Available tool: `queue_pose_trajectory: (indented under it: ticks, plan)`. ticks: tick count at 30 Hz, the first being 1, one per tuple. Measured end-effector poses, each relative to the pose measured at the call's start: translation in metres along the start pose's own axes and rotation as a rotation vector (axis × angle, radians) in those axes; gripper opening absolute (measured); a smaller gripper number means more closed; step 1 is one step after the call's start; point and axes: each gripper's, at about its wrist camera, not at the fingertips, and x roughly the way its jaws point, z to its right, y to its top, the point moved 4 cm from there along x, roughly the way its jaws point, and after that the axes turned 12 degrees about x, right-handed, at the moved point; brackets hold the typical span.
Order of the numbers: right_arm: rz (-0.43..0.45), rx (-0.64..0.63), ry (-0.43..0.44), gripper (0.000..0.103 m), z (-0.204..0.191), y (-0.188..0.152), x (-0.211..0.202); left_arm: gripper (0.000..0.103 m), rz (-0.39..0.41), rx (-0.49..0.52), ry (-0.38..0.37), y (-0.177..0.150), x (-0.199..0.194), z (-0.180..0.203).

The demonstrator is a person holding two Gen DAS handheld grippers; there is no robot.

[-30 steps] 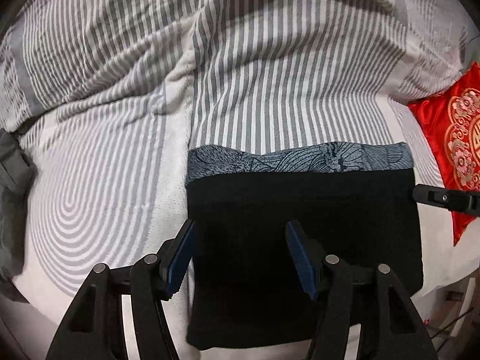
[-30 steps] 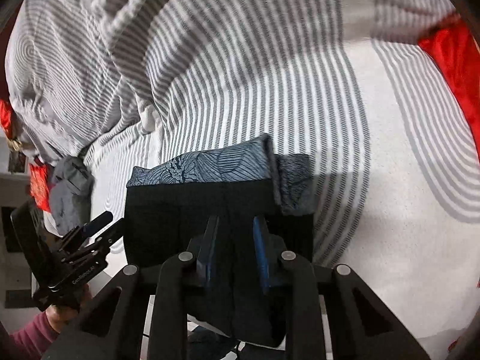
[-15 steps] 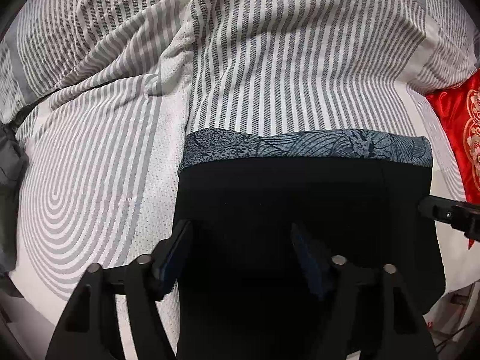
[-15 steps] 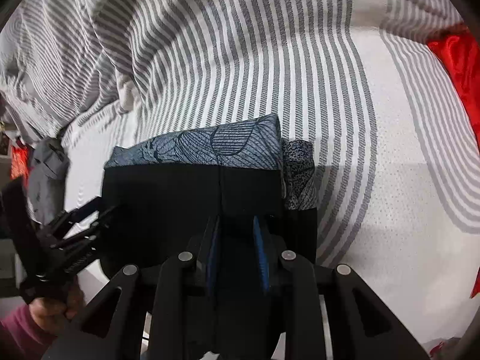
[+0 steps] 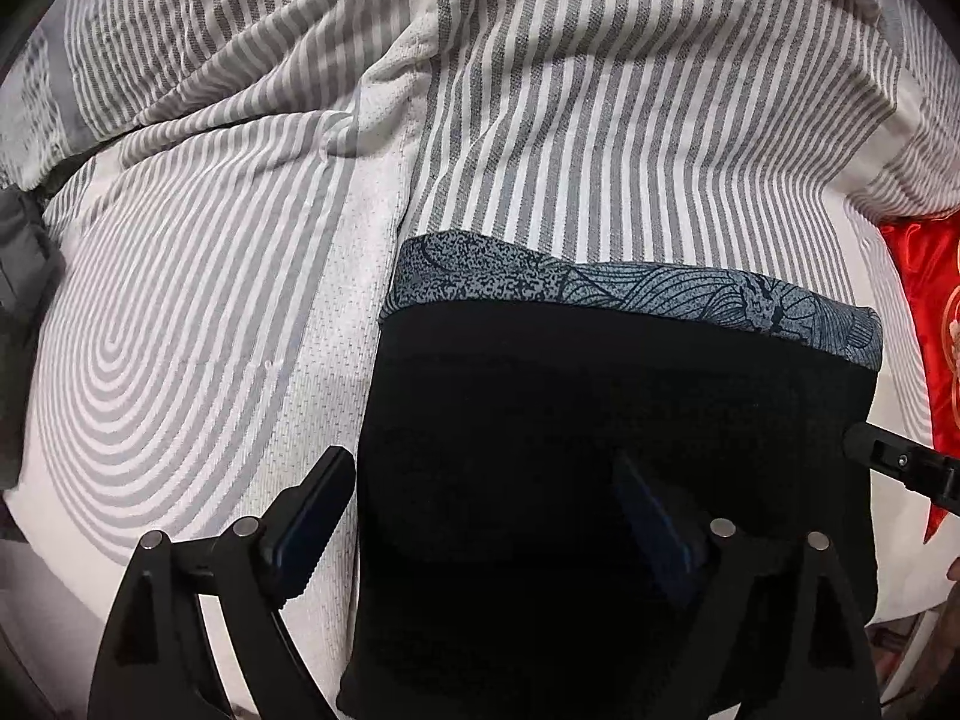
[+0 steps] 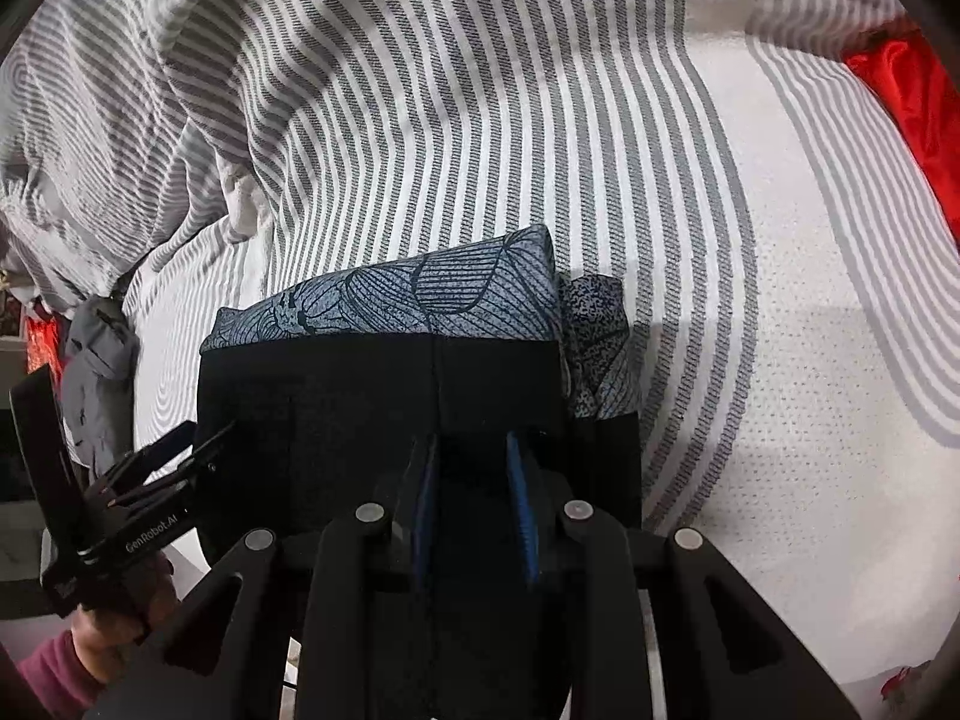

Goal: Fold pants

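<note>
While the pants are lying in a compact black block at the near edge of the bed, most folding is looking done

Left claw: standing wide apart, straddling the pants' near left corner

Right claw: pinching a black fold

Remaining: possibly a last fold or release

Bed: striped cover is stretching away, rumpled farther back

Far edge: red cushion is showing

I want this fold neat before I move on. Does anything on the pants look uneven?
Yes. In the right wrist view, a patterned underlayer of the pants sticks out past the top layer's right edge, so the layers aren't flush.
</note>
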Motion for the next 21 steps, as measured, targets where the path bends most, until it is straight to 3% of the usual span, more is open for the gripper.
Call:
queue_pose_trajectory:
  ticks: [2,7,9,13,21]
  plan:
    - [-0.016,0.008,0.013,0.036,-0.001,0.000,0.000,0.089,-0.009,0.004,0.005,-0.002,-0.001,0.001]
    - [-0.074,-0.014,0.006,0.069,-0.015,-0.003,0.001,0.089,-0.041,0.026,0.017,-0.007,-0.005,0.004]
    - [-0.091,-0.029,-0.027,0.075,-0.020,-0.008,0.001,0.089,-0.059,0.030,0.018,-0.009,-0.006,0.005]
    - [-0.109,-0.031,-0.063,0.078,-0.024,-0.019,-0.009,0.089,-0.106,0.054,0.027,-0.016,-0.012,0.007]
    - [-0.168,-0.044,-0.109,0.083,-0.016,-0.068,-0.035,0.089,-0.127,0.139,0.065,-0.044,-0.050,0.020]
